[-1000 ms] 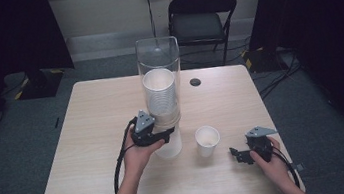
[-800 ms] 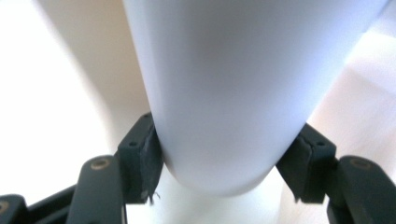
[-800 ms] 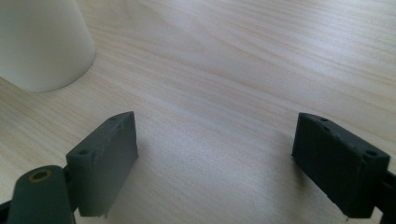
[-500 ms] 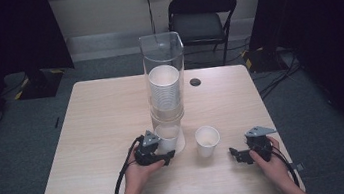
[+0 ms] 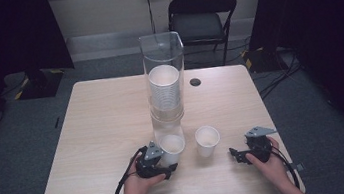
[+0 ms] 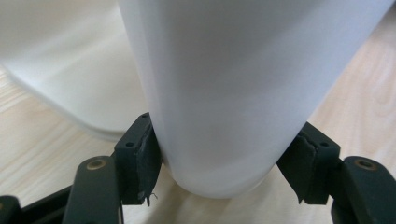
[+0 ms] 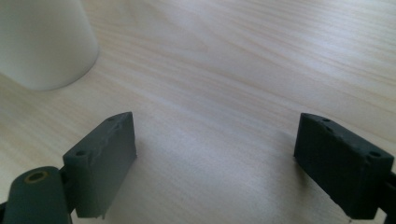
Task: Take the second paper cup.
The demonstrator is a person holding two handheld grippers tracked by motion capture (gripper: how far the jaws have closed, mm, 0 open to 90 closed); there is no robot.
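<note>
The left gripper (image 5: 166, 164) squeezed a white paper cup (image 5: 171, 147) standing upright just before the tall clear dispenser (image 5: 166, 85). The right gripper (image 5: 240, 154) sat open and empty, with a second cup (image 5: 207, 140) nearby to its left.

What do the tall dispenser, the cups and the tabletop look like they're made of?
Dispenser: clear, glossy plastic or possibly glass; the cup stack shows through it.
Cup in the left gripper: matte white, probably paper; no shine. The loose cup looks the same.
Table: pale wood-grain surface, likely laminate.
</note>
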